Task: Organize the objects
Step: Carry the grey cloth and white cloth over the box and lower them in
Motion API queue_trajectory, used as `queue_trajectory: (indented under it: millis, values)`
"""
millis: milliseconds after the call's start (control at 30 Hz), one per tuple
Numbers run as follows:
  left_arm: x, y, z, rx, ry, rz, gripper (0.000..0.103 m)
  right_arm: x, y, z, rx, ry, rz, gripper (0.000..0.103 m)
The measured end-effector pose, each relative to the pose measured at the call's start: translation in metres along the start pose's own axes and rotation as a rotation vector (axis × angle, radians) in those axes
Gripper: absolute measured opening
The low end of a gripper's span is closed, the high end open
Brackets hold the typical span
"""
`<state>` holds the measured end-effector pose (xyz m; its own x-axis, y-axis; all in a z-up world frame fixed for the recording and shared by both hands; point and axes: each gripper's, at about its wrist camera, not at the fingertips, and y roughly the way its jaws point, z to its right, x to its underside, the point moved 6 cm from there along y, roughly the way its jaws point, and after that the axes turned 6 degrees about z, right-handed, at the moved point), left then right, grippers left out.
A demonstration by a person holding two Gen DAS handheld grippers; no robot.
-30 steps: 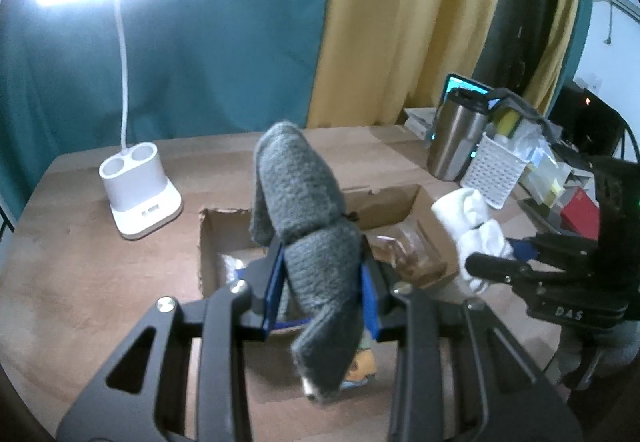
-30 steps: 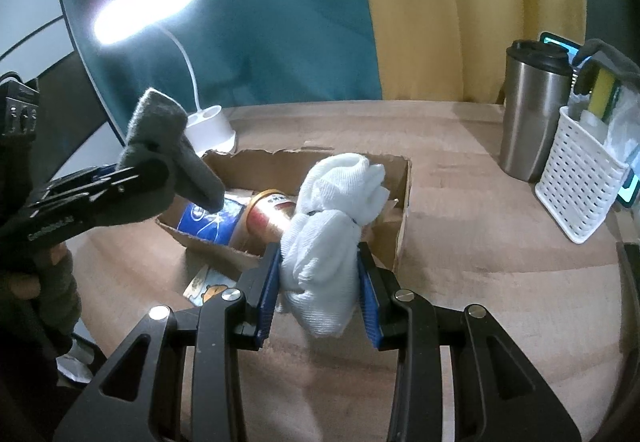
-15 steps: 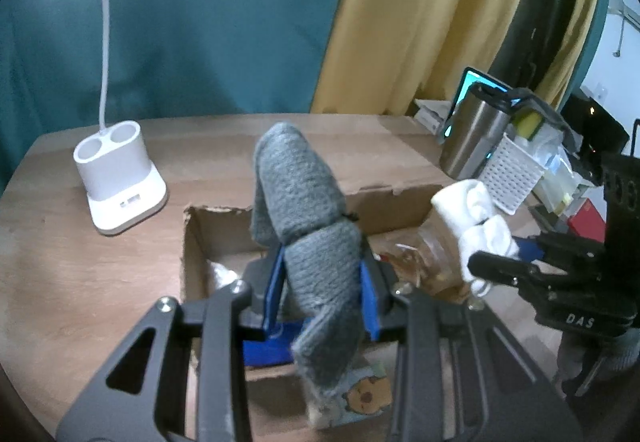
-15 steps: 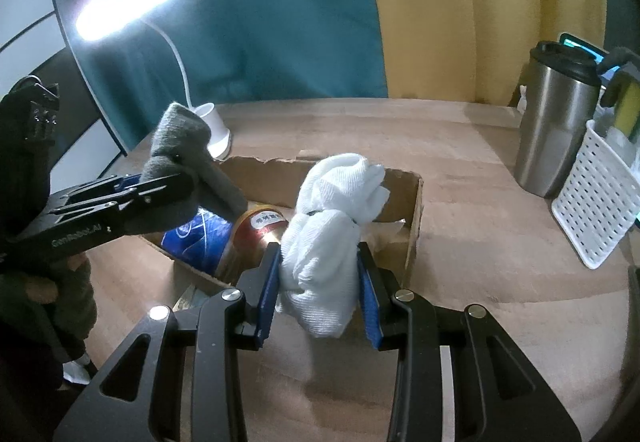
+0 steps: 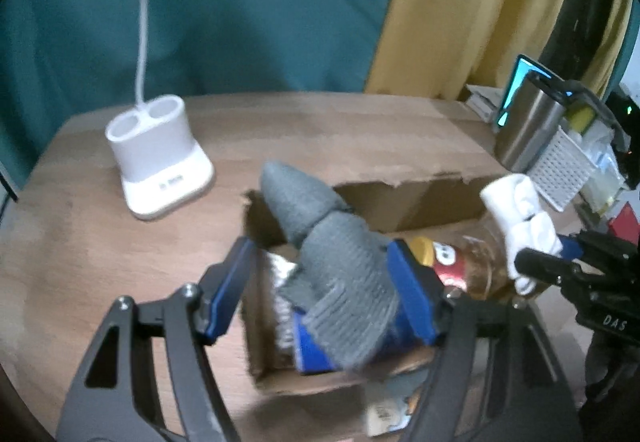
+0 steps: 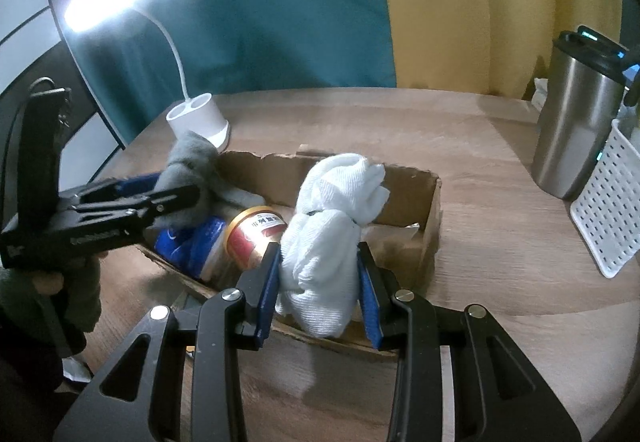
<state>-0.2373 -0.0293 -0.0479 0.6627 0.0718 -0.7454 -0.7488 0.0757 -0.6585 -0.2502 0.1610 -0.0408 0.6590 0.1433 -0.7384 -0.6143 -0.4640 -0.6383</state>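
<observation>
My left gripper hangs over the left end of a torn cardboard box, and its jaws are opening. A grey sock sits loose between them, leaning on the right pad with a gap at the left pad, its toe drooping into the box. In the right wrist view the grey sock lies over the left gripper. My right gripper is shut on a bundled white sock above the box's near wall. A red jar with a gold lid and a blue packet lie inside.
A white lamp base stands left of the box. A steel tumbler and a white perforated basket stand at the right. A printed card lies before the box. A gloved hand holds the left gripper.
The left jaws have spread apart and the grey sock has slumped down toward the box. Both grippers have come lower and closer over the box; the right still clamps the white sock.
</observation>
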Motion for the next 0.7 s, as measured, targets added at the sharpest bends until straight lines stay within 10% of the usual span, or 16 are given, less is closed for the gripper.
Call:
queue_trajectory:
  millis: [467,700]
  values:
    - [-0.016,0.011,-0.03,-0.155,0.07,0.054,0.084,0.001,0.006,0.001,-0.001,0.001,-0.009,0.038]
    - [0.0,0.027,-0.037,-0.096,0.014,-0.01,0.09,-0.002,0.014,-0.001,0.005,-0.002,-0.024,0.039]
